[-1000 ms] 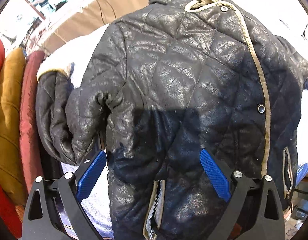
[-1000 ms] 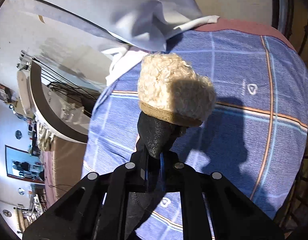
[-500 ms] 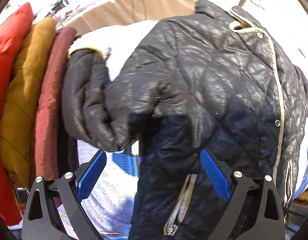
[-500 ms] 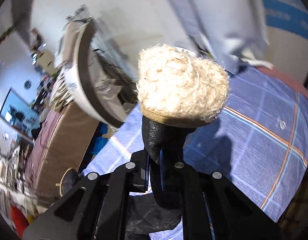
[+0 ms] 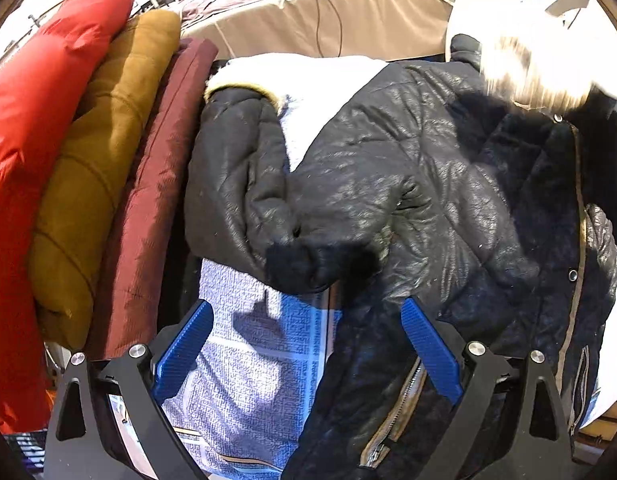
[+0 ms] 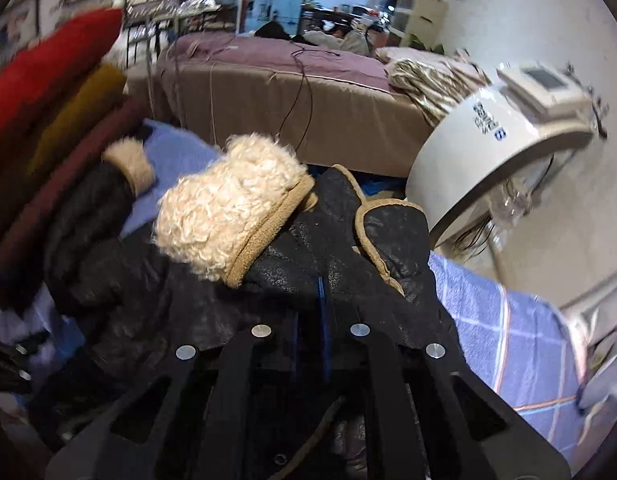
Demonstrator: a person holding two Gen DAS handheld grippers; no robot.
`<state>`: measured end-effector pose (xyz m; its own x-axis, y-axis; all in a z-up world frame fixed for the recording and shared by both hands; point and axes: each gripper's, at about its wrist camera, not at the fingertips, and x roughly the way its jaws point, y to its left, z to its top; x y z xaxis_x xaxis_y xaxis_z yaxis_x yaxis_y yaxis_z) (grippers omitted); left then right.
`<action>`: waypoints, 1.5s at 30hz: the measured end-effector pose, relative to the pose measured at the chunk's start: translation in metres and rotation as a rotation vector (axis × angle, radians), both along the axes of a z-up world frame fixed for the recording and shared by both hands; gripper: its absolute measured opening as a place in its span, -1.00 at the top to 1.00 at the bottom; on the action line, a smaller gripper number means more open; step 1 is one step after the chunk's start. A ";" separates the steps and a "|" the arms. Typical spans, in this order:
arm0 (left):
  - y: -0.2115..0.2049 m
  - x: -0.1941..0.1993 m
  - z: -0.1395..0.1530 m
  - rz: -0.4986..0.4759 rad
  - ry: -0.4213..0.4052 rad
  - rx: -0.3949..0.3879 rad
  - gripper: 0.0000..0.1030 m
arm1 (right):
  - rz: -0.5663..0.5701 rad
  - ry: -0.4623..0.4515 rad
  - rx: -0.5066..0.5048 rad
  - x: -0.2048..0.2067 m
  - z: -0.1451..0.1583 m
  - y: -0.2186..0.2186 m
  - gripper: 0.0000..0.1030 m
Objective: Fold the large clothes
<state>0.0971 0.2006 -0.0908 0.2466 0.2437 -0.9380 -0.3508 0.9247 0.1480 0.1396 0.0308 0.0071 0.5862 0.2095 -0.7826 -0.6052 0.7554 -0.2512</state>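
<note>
While the left gripper hangs released, its blue pads spread wide with nothing between them, the left wrist view shows the black quilted jacket lying on a blue checked cloth. Its long axis runs from the zipped pocket at 6 o'clock up to the collar near 1 o'clock, the snap placket following that line down the right side. One sleeve bends off toward 10 o'clock, ending in a pale fleece cuff. A blurred fleece cuff shows at 1 o'clock over the collar. Red, mustard and maroon coats stand stacked at 9 o'clock.

From the right wrist view, the right gripper is clenched on the black fabric of the jacket, pads nearly together. The gripped sleeve's curly cuff points toward 11 o'clock and lies on the jacket body. The collar tab sits at 1 o'clock. The checked cloth spreads at 4 o'clock.
</note>
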 end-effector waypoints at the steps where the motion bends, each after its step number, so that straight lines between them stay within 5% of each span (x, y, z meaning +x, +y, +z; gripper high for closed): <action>1: 0.000 -0.001 -0.001 0.003 0.004 -0.003 -0.81 | 0.024 -0.015 -0.056 -0.008 -0.014 0.009 0.82; 7: 0.001 0.002 -0.010 0.007 0.031 -0.014 -0.81 | 0.071 0.044 -0.319 -0.042 -0.082 0.009 0.45; 8: 0.000 0.005 -0.010 0.003 0.030 -0.017 -0.81 | 0.074 0.046 -0.312 -0.050 -0.082 0.005 0.15; 9: -0.002 0.009 -0.009 -0.005 0.028 -0.019 -0.81 | 0.079 0.051 -0.288 -0.057 -0.079 0.002 -0.44; 11: -0.007 0.018 -0.008 -0.031 0.023 -0.018 -0.81 | 0.097 0.039 -0.231 -0.070 -0.066 -0.005 -0.72; 15: -0.026 0.045 -0.001 -0.118 -0.001 -0.004 -0.81 | 0.065 0.052 -0.156 -0.075 -0.041 -0.022 -0.72; 19: -0.062 0.088 0.017 -0.242 -0.065 -0.014 -0.81 | -0.200 0.073 -0.024 -0.030 -0.010 -0.081 -0.72; 25: -0.137 0.157 0.029 -0.449 -0.119 -0.028 -0.81 | -0.631 0.332 0.294 0.058 -0.009 -0.202 -0.72; 28: -0.170 0.175 0.015 -0.522 -0.093 -0.047 -0.81 | -0.756 0.459 0.354 0.072 -0.034 -0.230 -0.72; 30: -0.182 0.179 -0.009 -0.527 -0.029 -0.062 -0.81 | -0.729 0.533 0.330 0.071 -0.056 -0.223 -0.72; 33: -0.184 0.178 -0.054 -0.503 0.088 -0.074 -0.81 | -0.638 0.536 0.113 0.054 -0.089 -0.192 -0.73; 36: -0.178 0.168 -0.089 -0.489 0.160 -0.081 -0.90 | -0.610 0.595 0.020 0.036 -0.126 -0.179 -0.81; 42: -0.188 0.161 -0.101 -0.525 0.171 -0.045 -0.91 | -0.522 0.514 -0.201 0.014 -0.164 -0.152 -0.91; 45: -0.192 0.170 -0.109 -0.519 0.197 -0.055 -0.91 | -0.526 0.500 -0.218 0.018 -0.171 -0.147 -0.92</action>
